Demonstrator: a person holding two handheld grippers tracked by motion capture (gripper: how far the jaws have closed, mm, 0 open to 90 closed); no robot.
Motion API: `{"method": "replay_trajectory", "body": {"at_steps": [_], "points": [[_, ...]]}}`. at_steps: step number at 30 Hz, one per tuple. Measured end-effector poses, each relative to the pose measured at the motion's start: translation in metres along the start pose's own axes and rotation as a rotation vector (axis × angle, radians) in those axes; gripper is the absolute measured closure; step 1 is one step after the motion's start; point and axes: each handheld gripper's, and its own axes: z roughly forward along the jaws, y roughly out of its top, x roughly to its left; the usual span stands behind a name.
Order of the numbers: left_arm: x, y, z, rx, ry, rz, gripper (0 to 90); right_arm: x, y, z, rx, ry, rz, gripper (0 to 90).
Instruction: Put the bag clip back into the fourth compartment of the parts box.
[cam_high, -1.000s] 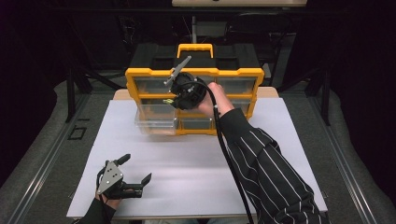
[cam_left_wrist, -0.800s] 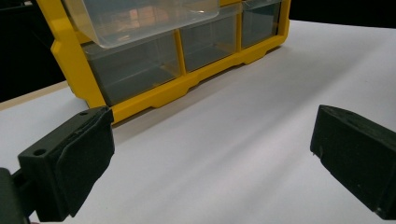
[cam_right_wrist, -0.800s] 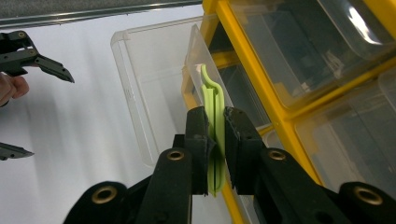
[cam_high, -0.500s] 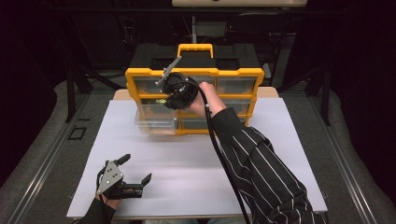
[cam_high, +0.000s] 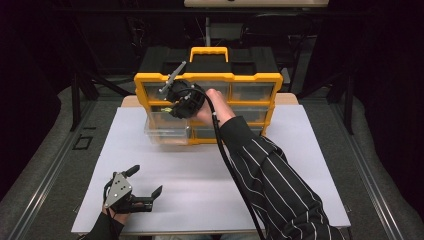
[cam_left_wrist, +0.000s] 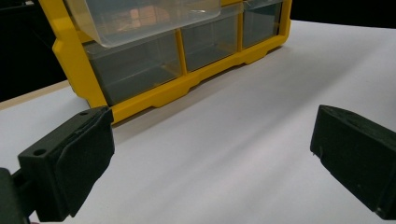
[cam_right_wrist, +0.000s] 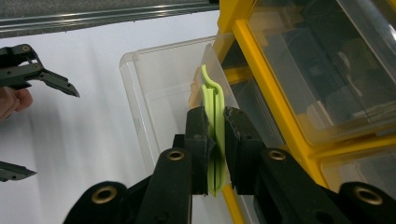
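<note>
A person's right gripper (cam_right_wrist: 215, 140) hangs above a clear pulled-out drawer (cam_right_wrist: 163, 88) of a yellow parts organiser (cam_high: 207, 107) at the far side of the white worktop (cam_high: 210, 170). Its jaws are clamped on a slim lime-green plastic clip (cam_right_wrist: 214, 126), held upright over the drawer's open bin. The left gripper (cam_high: 145, 192) rests near the worktop's near edge, jaws apart and empty. The step looks like dropping the clip into the drawer; next, lower it and release.
</note>
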Motion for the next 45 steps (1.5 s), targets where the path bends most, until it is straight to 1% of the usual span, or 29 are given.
{"method": "replay_trajectory", "body": {"at_steps": [7,9,12,16,18,19,22,24,25,28,29,31,33,34,35,37,40,43,45], "points": [[0.000,0.000,-0.002,0.000,0.008,0.002,0.0,0.000,0.001,0.009,0.010,0.007,0.010,80.2],[0.000,0.000,-0.002,0.001,0.005,-0.001,0.0,0.000,0.001,0.013,0.013,0.004,0.015,80.2],[0.000,0.000,-0.002,0.001,0.006,0.006,0.0,0.001,0.001,0.018,0.018,-0.002,0.019,80.1],[-0.001,0.000,-0.002,0.002,0.009,-0.003,0.0,0.002,-0.002,0.026,0.031,-0.002,0.029,79.9],[0.000,0.000,-0.002,0.002,0.011,0.003,0.0,0.002,-0.003,0.029,0.037,-0.003,0.031,79.8],[0.000,-0.001,-0.003,-0.001,0.013,-0.002,0.0,0.002,-0.004,0.031,0.039,-0.006,0.032,79.8],[0.000,-0.001,-0.003,0.000,0.014,-0.001,0.0,0.002,-0.007,0.035,0.041,0.000,0.046,79.8],[0.000,0.000,-0.003,-0.001,0.014,0.000,0.0,0.002,-0.009,0.037,0.047,0.004,0.046,79.6],[0.000,0.000,-0.003,-0.001,0.014,0.001,0.0,0.002,-0.009,0.038,0.047,0.004,0.048,77.5],[0.001,0.000,-0.003,0.001,0.013,0.002,0.0,0.001,-0.011,0.038,0.033,0.000,0.073,63.3],[0.001,0.000,-0.004,0.001,0.015,0.001,0.0,0.000,-0.012,0.038,0.028,0.001,0.084,60.6],[0.001,0.000,-0.004,-0.001,0.015,0.001,0.0,-0.001,-0.013,0.036,0.015,-0.004,0.095,48.8],[0.001,0.000,-0.004,0.000,0.014,0.001,0.0,-0.002,-0.016,0.033,0.002,-0.016,0.108,39.8],[0.000,0.000,-0.004,0.000,0.011,0.001,0.0,-0.002,-0.017,0.030,-0.009,-0.017,0.115,32.1],[0.000,0.000,-0.003,0.000,0.013,0.003,0.0,-0.002,-0.019,0.028,-0.014,-0.025,0.119,28.0],[0.000,0.000,-0.003,-0.002,0.011,0.003,0.0,-0.001,-0.022,0.023,-0.026,-0.015,0.125,21.0],[0.000,0.000,-0.003,-0.005,0.012,0.002,0.0,0.000,-0.029,0.016,-0.036,-0.011,0.124,14.9],[-0.001,0.000,-0.003,-0.001,0.013,0.003,0.0,0.001,-0.036,0.007,-0.056,-0.014,0.127,13.6],[-0.001,0.000,-0.002,0.001,0.014,0.004,0.0,0.001,-0.041,0.002,-0.067,-0.024,0.134,12.8]]}}
